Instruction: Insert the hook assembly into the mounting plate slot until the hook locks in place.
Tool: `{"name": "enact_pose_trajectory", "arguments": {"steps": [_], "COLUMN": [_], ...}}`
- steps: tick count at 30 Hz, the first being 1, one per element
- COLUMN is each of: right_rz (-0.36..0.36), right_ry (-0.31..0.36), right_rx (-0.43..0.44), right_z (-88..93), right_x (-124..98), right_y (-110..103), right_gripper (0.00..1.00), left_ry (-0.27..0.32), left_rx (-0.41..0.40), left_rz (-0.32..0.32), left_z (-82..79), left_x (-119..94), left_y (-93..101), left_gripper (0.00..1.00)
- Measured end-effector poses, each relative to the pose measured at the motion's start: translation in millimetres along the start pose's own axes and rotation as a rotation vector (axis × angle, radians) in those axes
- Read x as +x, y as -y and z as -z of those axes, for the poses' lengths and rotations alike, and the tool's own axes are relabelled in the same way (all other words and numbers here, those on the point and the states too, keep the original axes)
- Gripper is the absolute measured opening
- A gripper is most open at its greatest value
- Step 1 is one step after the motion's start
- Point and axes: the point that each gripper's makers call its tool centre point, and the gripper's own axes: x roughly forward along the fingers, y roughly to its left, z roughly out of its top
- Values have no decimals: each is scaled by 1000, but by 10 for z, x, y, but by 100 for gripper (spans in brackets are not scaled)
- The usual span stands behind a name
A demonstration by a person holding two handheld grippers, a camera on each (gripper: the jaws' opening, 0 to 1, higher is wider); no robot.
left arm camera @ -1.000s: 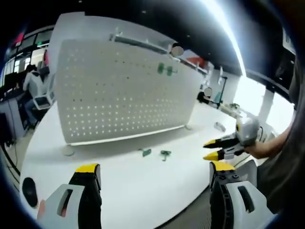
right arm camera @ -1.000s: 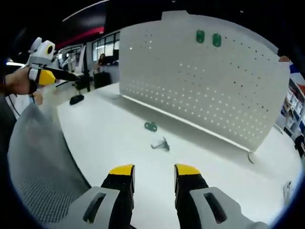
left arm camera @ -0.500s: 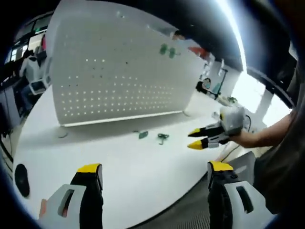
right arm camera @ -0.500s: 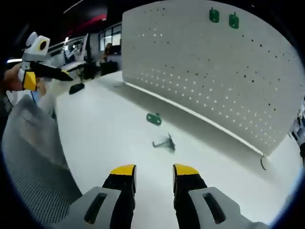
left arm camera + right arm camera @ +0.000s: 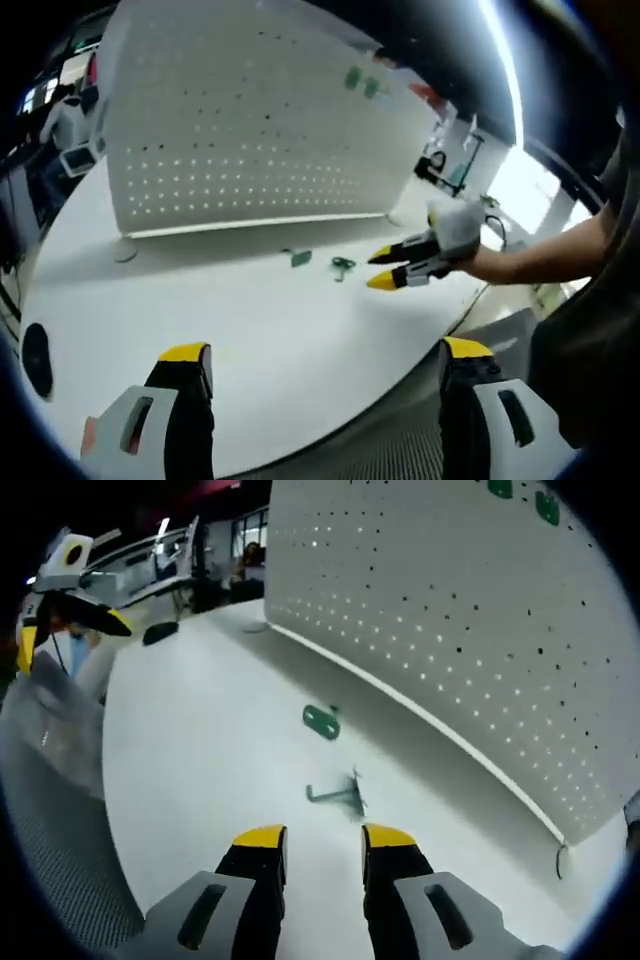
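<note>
An office space with desks and dim figures lies behind a white surface (image 5: 300, 340) on which a large white pegboard (image 5: 250, 120) stands upright. No writing or brand mark can be read anywhere. Two green plates (image 5: 520, 495) are fixed high on the pegboard, side by side.

On the surface in front of the board lie two small parts, near each other but apart. The green mounting plate (image 5: 322, 720) lies flat, closer to the board. The metal hook assembly (image 5: 338, 793) lies nearer the right hand-held gripper (image 5: 322, 838), its straight shank running roughly across the right gripper view with the bent end toward the right side. In the left gripper view the plate (image 5: 300, 258) and the hook (image 5: 343, 266) appear small, just beyond the tips of the right hand-held gripper (image 5: 385, 270).

The right hand-held gripper is held low over the surface on an outstretched forearm (image 5: 540, 260), pointing at the hook; its yellow-tipped jaws stand slightly apart and hold nothing. The left hand-held gripper (image 5: 320, 355) hangs back over the surface's near edge, jaws spread wide and empty; in the right gripper view it (image 5: 70, 610) is raised at the far left.
</note>
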Motion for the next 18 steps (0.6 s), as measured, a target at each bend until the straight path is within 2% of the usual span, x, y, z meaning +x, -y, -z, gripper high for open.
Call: {"name": "enact_pose_trajectory", "arguments": {"steps": [6,13,18], "right_rz": [-7,11,8], "right_ry": [-23,-52,-70], "right_rx": [-43,-62,-105], "right_z": [-42,-61,-73], "right_x": [123,258,312], "right_y": [69,229,263], "right_gripper": [26,16,12], "left_ry": [6,18,28], "left_rx": [-7,-13,-20], "left_rz": [-4,-36,-46], "left_z": [-10,-19,-22], "left_x": [1,-29,-49], "left_y": [-23,-105,-141], "left_gripper": [95,96,95]}}
